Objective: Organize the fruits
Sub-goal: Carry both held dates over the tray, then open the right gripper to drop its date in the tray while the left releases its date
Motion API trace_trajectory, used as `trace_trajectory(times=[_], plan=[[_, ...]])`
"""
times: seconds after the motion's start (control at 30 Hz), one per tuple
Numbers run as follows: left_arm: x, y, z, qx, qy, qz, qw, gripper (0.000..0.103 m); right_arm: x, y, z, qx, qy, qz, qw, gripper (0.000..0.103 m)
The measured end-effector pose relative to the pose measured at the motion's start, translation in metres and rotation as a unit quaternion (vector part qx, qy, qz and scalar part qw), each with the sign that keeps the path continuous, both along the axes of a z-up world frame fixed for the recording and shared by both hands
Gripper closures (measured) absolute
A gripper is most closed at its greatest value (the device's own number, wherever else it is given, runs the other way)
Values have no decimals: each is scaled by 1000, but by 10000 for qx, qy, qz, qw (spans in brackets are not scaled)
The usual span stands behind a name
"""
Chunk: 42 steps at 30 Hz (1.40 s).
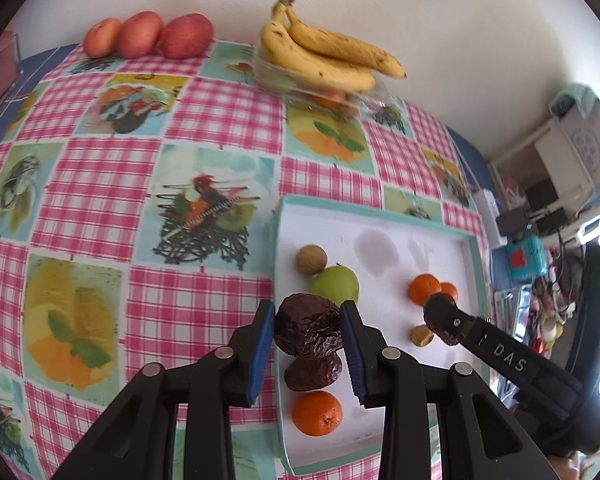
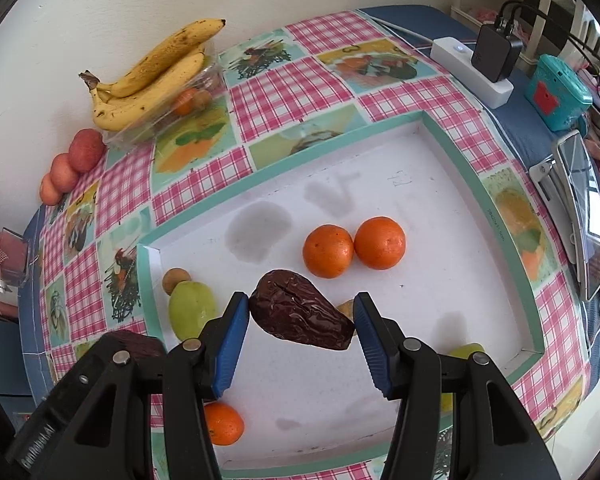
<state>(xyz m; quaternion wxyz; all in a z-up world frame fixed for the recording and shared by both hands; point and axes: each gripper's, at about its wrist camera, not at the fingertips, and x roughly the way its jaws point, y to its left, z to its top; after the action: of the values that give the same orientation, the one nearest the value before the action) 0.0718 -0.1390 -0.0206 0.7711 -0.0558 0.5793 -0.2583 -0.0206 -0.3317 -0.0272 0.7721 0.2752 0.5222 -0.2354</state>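
Observation:
My left gripper is shut on a dark wrinkled date, held over the left edge of a white tray. Under it in the tray lie a second dark date and an orange; just ahead are a green fruit and a brown nut. My right gripper is shut on another dark date, above the tray's middle. Beyond it two oranges touch each other. The green fruit lies to its left.
A banana bunch rests on a clear box of fruit by the wall, with red fruits to its left. A power strip, teal box and phone lie past the tray's right side. A yellow-green fruit is partly hidden.

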Motion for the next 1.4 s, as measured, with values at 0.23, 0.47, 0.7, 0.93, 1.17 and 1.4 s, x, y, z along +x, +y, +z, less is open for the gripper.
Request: trace_trajectory(times=[0.23, 0.47, 0.7, 0.93, 1.17, 1.4], plan=[[-4, -10, -2, 693, -368, -118, 9968, 68, 2, 0, -3, -104, 112, 19, 9999, 47], [-11, -23, -7, 1108, -595, -307, 9916, 67, 2, -1, -7, -57, 170, 5, 9998, 47], [-16, -32, -12, 1256, -682, -455, 9887, 67, 5, -1, -15, -18, 299, -19, 9995, 47], [-17, -35, -14, 1222, -666, -506, 9890, 67, 8, -3, -21, 32, 385, -6, 9993, 47], [-17, -35, -14, 1191, -637, -517, 9895, 67, 9, -2, -20, -2, 399, 16, 9992, 47], [-17, -34, -13, 1115, -545, -533, 9908, 65, 9, -1, -19, -24, 415, 68, 9991, 47]])
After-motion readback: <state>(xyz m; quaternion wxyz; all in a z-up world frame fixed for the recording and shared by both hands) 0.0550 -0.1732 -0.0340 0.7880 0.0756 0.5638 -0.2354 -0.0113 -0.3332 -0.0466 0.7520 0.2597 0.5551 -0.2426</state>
